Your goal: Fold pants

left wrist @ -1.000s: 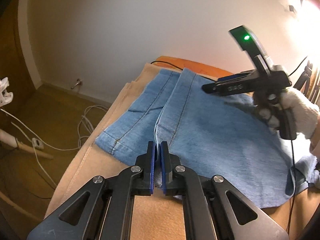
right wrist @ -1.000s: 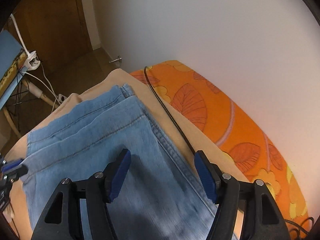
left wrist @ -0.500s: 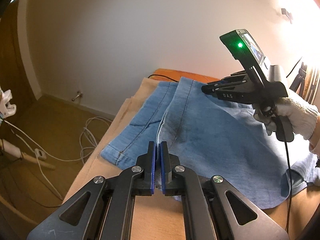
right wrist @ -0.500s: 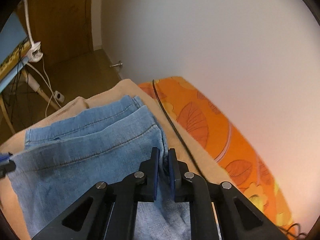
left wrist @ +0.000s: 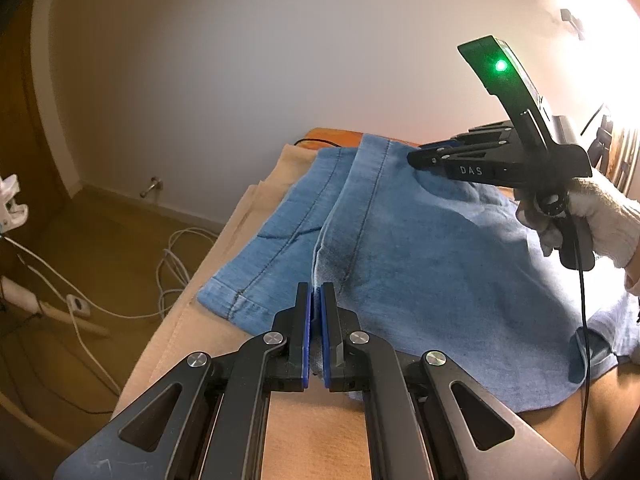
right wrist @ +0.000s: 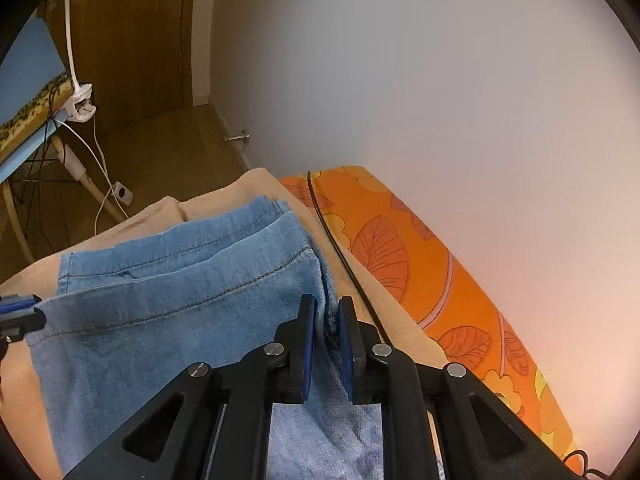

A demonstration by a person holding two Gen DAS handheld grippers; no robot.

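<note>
Warm dim light, blown-out glare upper right, sharp focus, dark fisheye-curved corners.

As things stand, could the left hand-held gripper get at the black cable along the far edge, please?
Probably not: the left hand-held gripper is shut on the jeans, and the black cable lies across them, beside the right hand-held gripper.

On the side of my right gripper, seen from my left wrist, I read the pale letters "DAS". I can read nothing else.
</note>
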